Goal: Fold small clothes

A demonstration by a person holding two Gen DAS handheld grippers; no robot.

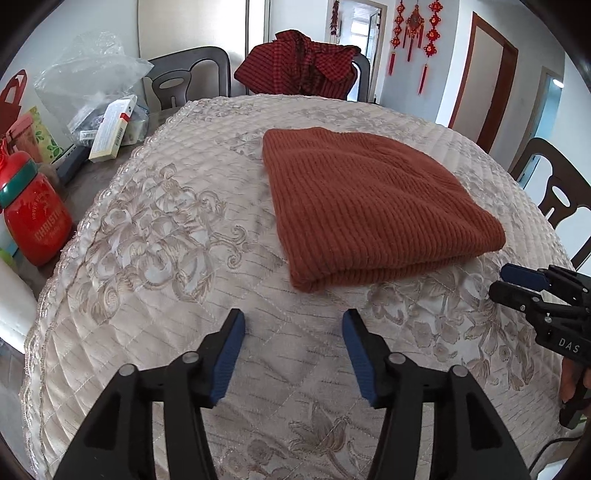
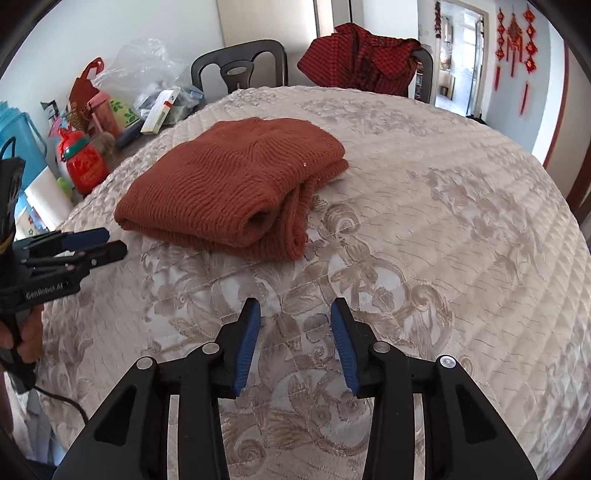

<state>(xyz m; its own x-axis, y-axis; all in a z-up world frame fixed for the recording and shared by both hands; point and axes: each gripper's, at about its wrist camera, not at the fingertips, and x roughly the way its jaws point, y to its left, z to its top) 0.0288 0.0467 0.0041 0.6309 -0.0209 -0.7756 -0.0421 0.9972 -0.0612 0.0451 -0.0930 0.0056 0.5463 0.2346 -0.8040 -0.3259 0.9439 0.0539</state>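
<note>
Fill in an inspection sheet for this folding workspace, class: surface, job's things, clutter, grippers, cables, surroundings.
Surface: quilted floral cloth covering the table.
Job's things: rust knitted garment, folded, lying flat.
Clutter: red jar, white box, plastic bag at the table's edge.
Grippers: left gripper and right gripper, jaws apart, nothing between them, both short of the garment.
Cables: one black cable trailing below the left hand.
Surroundings: chairs, one with a red checked cloth draped over it; red hanging ornaments; doorways.
</note>
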